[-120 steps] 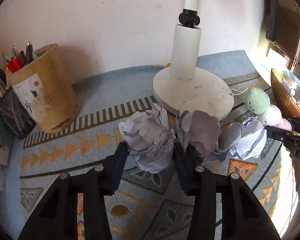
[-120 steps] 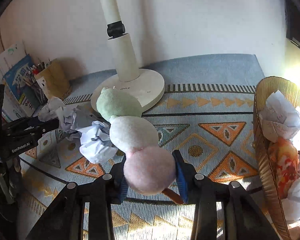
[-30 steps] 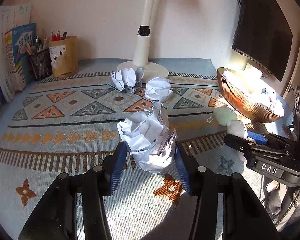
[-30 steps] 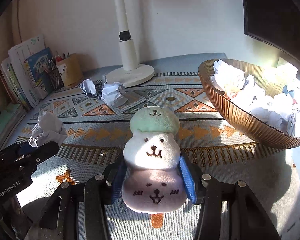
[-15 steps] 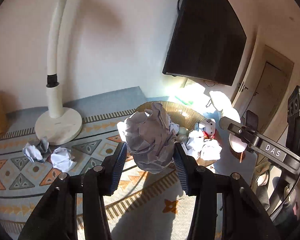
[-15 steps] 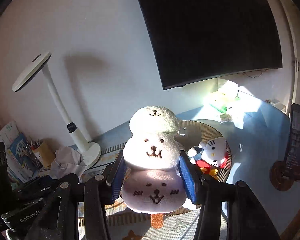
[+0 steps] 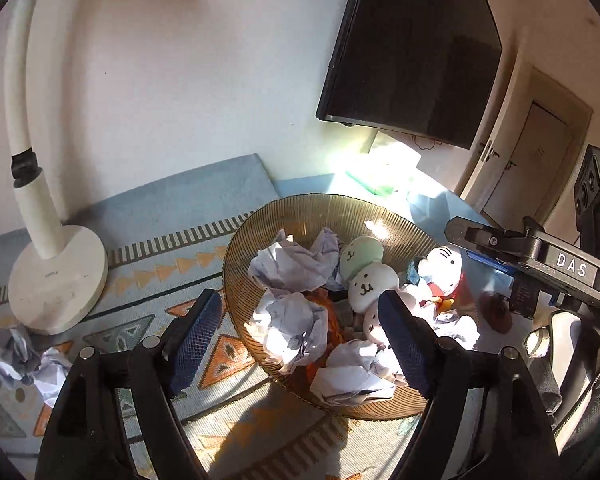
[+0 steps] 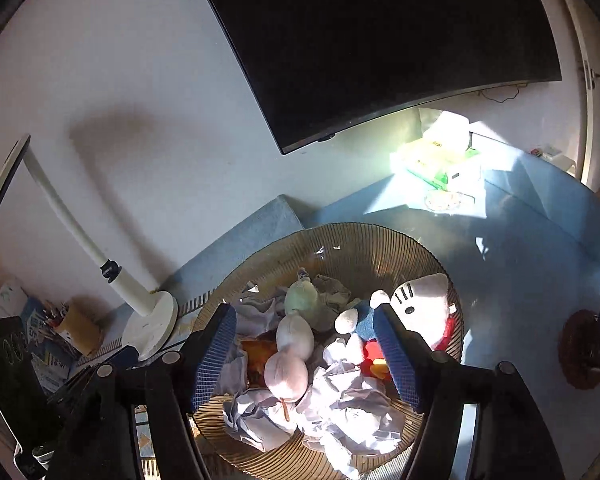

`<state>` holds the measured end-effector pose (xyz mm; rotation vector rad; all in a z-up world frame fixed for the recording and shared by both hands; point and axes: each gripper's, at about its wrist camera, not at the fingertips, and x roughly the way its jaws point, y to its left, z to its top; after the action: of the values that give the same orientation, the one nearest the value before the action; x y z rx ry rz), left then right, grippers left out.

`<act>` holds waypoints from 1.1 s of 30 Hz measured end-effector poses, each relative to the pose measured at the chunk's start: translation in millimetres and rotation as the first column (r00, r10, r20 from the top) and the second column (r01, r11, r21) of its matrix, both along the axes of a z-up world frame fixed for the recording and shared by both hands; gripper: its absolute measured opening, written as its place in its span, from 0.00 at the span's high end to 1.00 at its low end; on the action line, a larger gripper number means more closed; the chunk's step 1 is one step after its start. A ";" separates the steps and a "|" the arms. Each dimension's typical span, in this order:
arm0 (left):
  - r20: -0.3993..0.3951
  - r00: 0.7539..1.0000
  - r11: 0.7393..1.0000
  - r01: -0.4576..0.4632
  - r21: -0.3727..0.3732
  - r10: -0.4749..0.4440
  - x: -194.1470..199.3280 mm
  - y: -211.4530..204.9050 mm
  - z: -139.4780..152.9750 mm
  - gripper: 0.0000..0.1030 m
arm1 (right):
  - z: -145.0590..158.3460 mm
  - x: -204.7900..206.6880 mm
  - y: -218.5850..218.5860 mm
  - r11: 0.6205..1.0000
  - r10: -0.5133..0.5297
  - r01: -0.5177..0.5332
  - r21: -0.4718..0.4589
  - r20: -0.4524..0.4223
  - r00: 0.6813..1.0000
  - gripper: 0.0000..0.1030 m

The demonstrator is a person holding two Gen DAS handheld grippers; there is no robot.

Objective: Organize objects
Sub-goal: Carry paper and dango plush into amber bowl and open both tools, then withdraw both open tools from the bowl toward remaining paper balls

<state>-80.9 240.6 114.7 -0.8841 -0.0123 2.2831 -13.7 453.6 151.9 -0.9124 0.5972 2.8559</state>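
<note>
Paper balls [image 7: 24, 360], two, lie far left by the lamp base [image 7: 56, 276]; others and the dumpling plush [image 8: 294, 340] sit in the basket [image 7: 240, 248]. Left gripper [image 7: 300, 336] and right gripper [image 8: 304, 352] hover wide, empty. Release step judged complete; next, fetch the remaining balls.

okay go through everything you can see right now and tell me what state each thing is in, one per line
Left tool: open, empty, above the basket.
Right tool: open, empty, above the basket.
Basket: holds paper and toys.
Three-ball plush: lying in the basket.
White cat plush: in the basket, against its rim.
Crumpled paper: on the mat beside the lamp base.
Lamp: upright.
</note>
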 end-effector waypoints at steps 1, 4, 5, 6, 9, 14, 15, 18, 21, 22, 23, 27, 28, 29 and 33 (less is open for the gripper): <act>-0.004 1.000 1.000 -0.008 0.006 0.008 6.7 -10.2 2.4 0.23 | 4.5 6.3 -9.9 1.000 0.024 -0.024 0.008 -0.012 1.000 0.32; -0.036 0.996 0.997 -0.080 0.001 0.080 33.5 -46.9 12.2 0.23 | 14.3 22.7 -46.0 0.994 0.105 -0.104 0.025 -0.048 0.993 0.23; -0.058 0.990 0.991 -0.130 -0.016 0.129 41.9 -60.7 14.7 0.23 | 15.7 28.5 -59.6 0.991 0.133 -0.131 0.026 -0.063 0.989 0.16; -0.081 0.981 0.983 -0.180 -0.034 0.177 51.6 -75.2 16.3 0.23 | 15.2 33.6 -73.3 0.987 0.162 -0.160 0.027 -0.075 0.984 0.14; -0.117 0.948 0.952 -0.303 -0.043 0.296 79.2 -121.3 13.8 0.23 | -1.7 42.2 -117.5 0.970 0.241 -0.237 0.054 -0.070 0.968 0.08; -0.100 0.876 0.876 -0.479 -0.058 0.473 108.8 -198.5 -25.0 0.22 | -67.8 36.7 -181.9 0.934 0.333 -0.335 0.126 0.038 0.942 0.06; -0.088 0.874 0.872 -0.484 -0.067 0.478 108.6 -207.5 -33.9 0.22 | -78.1 36.3 -190.3 0.927 0.338 -0.341 0.153 0.046 0.940 0.06; -0.064 0.857 0.854 -0.515 -0.080 0.511 103.9 -226.8 -60.0 0.22 | -107.9 32.3 -201.9 0.921 0.328 -0.341 0.187 0.100 0.939 0.06; 0.013 0.861 0.860 -0.506 -0.061 0.508 94.9 -235.2 -74.3 0.22 | -108.3 31.8 -208.3 0.910 0.327 -0.342 0.232 0.103 0.939 0.06; 0.004 0.863 0.862 -0.504 -0.053 0.505 95.7 -235.2 -73.1 0.22 | -110.3 30.1 -209.1 0.907 0.330 -0.349 0.235 0.118 0.937 0.06; -0.002 0.862 0.861 -0.506 -0.054 0.507 98.1 -234.0 -72.9 0.22 | -112.2 28.0 -210.0 0.904 0.335 -0.358 0.233 0.131 0.933 0.06; -0.009 0.867 0.863 -0.497 -0.084 0.498 100.4 -226.7 -75.0 0.21 | -115.5 23.9 -205.2 0.911 0.332 -0.358 0.202 0.152 0.931 0.06; -0.019 0.865 0.861 -0.500 -0.091 0.501 101.1 -225.2 -74.8 0.20 | -115.3 23.9 -203.8 0.913 0.332 -0.358 0.194 0.152 0.931 0.06; -0.026 0.864 0.859 -0.502 -0.096 0.502 101.9 -224.2 -74.6 0.18 | -115.9 22.9 -204.0 0.914 0.333 -0.359 0.188 0.156 0.930 0.06; -0.012 0.861 0.857 -0.508 -0.088 0.509 101.3 -227.0 -75.4 0.11 | -118.8 20.4 -205.4 0.913 0.336 -0.367 0.181 0.180 0.925 0.06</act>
<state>20.4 13.6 39.3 -1.0340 -0.1718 2.7887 6.7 248.2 33.1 -1.2902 0.1140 3.0391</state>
